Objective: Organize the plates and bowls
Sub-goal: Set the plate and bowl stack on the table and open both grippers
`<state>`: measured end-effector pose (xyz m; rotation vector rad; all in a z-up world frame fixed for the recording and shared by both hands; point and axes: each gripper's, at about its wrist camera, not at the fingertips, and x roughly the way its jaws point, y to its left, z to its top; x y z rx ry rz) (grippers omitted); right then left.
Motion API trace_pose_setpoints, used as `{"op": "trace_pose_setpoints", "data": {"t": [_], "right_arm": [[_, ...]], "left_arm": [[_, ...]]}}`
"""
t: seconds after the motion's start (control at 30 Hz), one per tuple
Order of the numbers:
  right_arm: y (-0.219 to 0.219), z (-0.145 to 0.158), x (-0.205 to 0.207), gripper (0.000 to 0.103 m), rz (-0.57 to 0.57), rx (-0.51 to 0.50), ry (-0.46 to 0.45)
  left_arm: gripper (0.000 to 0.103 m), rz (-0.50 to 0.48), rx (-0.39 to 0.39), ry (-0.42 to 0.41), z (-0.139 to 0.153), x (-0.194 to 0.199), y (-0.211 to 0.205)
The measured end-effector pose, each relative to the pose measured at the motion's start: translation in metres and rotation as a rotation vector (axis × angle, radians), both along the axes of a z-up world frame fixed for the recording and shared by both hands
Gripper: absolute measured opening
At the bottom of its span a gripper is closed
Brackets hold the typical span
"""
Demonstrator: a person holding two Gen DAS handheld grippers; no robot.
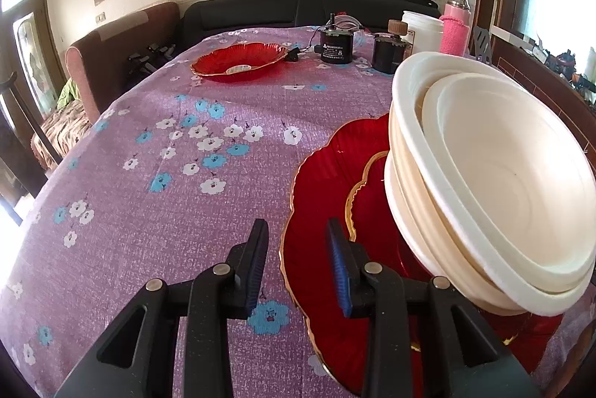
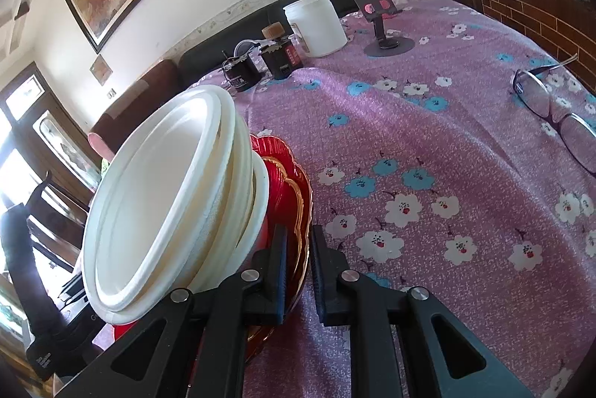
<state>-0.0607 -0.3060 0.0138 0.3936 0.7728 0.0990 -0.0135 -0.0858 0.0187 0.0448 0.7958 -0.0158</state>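
Your left gripper (image 1: 296, 230) stands apart, straddling the red plates' (image 1: 324, 174) rim. White bowl stack (image 1: 484, 182) sits on them at 2 o'clock. Your right gripper (image 2: 299, 238) clamps the plates' opposite rim.

Three red plates (image 1: 335, 182) — two stacked, one apart (image 1: 240, 61) — and about three nested white bowls (image 1: 495, 182).

White jar (image 2: 316, 25), pink flask (image 1: 455, 25), eyeglasses (image 2: 551, 107), phone stand (image 2: 380, 14) on floral tablecloth (image 1: 167, 174).
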Motion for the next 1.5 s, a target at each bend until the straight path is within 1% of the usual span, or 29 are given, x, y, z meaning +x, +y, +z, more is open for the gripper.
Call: {"op": "trace_pose_setpoints", "data": {"t": [0.03,0.1,0.13,0.2,0.27,0.37,0.4,0.47,0.53,0.6,0.67,0.73,0.8,0.87,0.9,0.93,0.97,1.0,1.03,1.07,1.13,1.2,1.27,1.3,1.33,1.4,1.5], "right_arm": [[0.000,0.000,0.000,0.013,0.001,-0.002,0.001],[-0.001,0.000,0.001,0.014,0.004,0.001,0.003],[-0.001,0.000,0.001,0.014,0.005,0.002,0.006],[-0.003,0.000,0.000,0.014,0.008,0.006,0.011],[-0.006,0.001,-0.002,0.015,0.008,0.019,0.008],[-0.008,0.005,-0.010,0.016,0.005,0.019,-0.008],[-0.008,0.007,-0.013,0.016,0.003,0.016,-0.014],[-0.009,0.010,-0.020,0.018,0.005,0.013,-0.024],[-0.010,0.013,-0.028,0.026,0.003,0.013,-0.028],[-0.010,0.018,-0.039,0.030,0.003,0.008,-0.040],[-0.009,0.022,-0.050,0.037,-0.008,-0.023,-0.053],[-0.009,0.023,-0.063,0.052,-0.023,-0.038,-0.064],[-0.008,0.022,-0.075,0.056,-0.033,-0.059,-0.069],[-0.005,0.020,-0.090,0.057,-0.041,-0.074,-0.093],[-0.002,0.019,-0.096,0.059,-0.048,-0.090,-0.106],[0.000,0.019,-0.103,0.063,-0.059,-0.109,-0.121],[0.002,0.021,-0.107,0.064,-0.063,-0.113,-0.140],[0.003,0.025,-0.114,0.071,-0.071,-0.122,-0.177],[0.004,0.029,-0.120,0.078,-0.085,-0.134,-0.207],[0.005,0.033,-0.125,0.081,-0.106,-0.148,-0.238],[0.009,0.038,-0.135,0.090,-0.123,-0.170,-0.289],[0.013,0.040,-0.138,0.094,-0.126,-0.185,-0.304],[0.018,0.040,-0.136,0.095,-0.130,-0.211,-0.297],[0.021,0.040,-0.133,0.095,-0.114,-0.218,-0.288],[0.022,0.040,-0.130,0.095,-0.108,-0.223,-0.278],[0.022,0.037,-0.128,0.095,-0.110,-0.220,-0.260],[0.020,0.034,-0.126,0.095,-0.110,-0.203,-0.238]], "left_arm": [[0.031,-0.001,-0.007,0.001,0.000,0.001,0.001],[0.039,0.011,-0.035,0.005,0.000,0.001,0.006],[0.048,0.023,-0.060,0.010,-0.001,0.002,0.011],[0.061,0.039,-0.129,0.036,-0.004,0.003,0.024],[0.063,0.044,-0.165,0.058,-0.006,0.001,0.032],[0.064,0.035,-0.190,0.088,-0.007,-0.005,0.038],[0.064,0.031,-0.195,0.090,-0.005,-0.007,0.039],[0.066,0.014,-0.172,0.080,-0.001,-0.014,0.036],[0.068,-0.012,-0.153,0.077,0.002,-0.023,0.034],[0.072,-0.034,-0.164,0.079,0.004,-0.033,0.034],[0.074,-0.057,-0.191,0.081,0.007,-0.043,0.036],[0.077,-0.079,-0.206,0.066,0.011,-0.058,0.037],[0.079,-0.093,-0.216,0.039,0.016,-0.074,0.038],[0.080,-0.113,-0.221,-0.003,0.020,-0.092,0.036],[0.082,-0.124,-0.223,-0.027,0.021,-0.101,0.035],[0.086,-0.130,-0.220,-0.052,0.022,-0.108,0.033],[0.093,-0.137,-0.212,-0.075,0.022,-0.113,0.030],[0.096,-0.147,-0.200,-0.108,0.023,-0.119,0.027],[0.097,-0.148,-0.184,-0.133,0.023,-0.124,0.025],[0.098,-0.148,-0.168,-0.152,0.024,-0.128,0.022],[0.102,-0.173,-0.153,-0.176,0.025,-0.135,0.016],[0.103,-0.198,-0.126,-0.182,0.025,-0.139,0.009],[0.103,-0.212,-0.069,-0.182,0.024,-0.141,0.000],[0.103,-0.218,-0.033,-0.181,0.024,-0.143,-0.005],[0.103,-0.220,-0.015,-0.188,0.024,-0.144,-0.007],[0.103,-0.225,0.010,-0.209,0.025,-0.148,-0.011],[0.103,-0.229,0.025,-0.203,0.023,-0.148,-0.012]]}}
